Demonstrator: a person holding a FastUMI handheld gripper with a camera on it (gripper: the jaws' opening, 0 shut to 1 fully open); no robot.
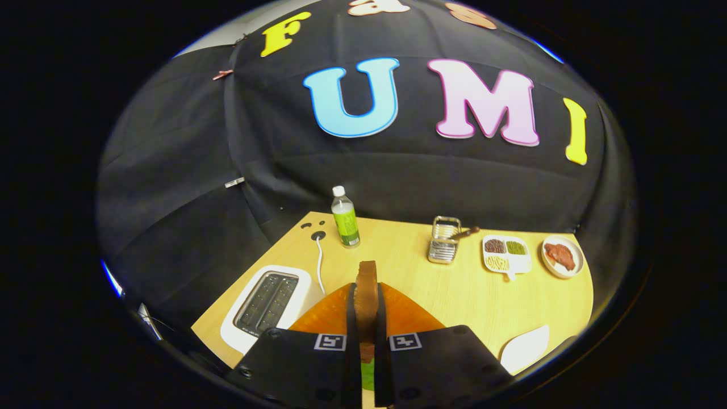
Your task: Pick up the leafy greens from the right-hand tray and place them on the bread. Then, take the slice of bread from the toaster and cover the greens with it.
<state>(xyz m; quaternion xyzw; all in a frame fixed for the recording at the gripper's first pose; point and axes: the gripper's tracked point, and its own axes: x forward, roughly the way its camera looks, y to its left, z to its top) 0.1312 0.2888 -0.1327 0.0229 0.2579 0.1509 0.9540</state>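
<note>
The jaws [367, 318] are nearly closed, pressed from both sides on a slice of bread [367, 289] that stands on edge between them, its brown crust rising just past the fingertips. Holding it by the flat faces keeps the slice from folding, and my guess is that it is on its way to be laid down as the cover. Under the fingers lies an orange plate [406, 312], and a patch of green [368, 375] shows low in the gap between them, likely the leafy greens already set there, though too little shows to be sure. The toaster [267, 304] sits near the desk's left edge, just beside the plate, its slots dark; its cord runs back towards the far left corner. The gripper is aimed across the desk [454, 295] towards the far edge, tilted slightly down over the plate. Along the far edge stand a green bottle [345, 218], a small wire rack [444, 241], a divided tray [506, 254] and, by the far right corner, a dish of meat [562, 256].
</note>
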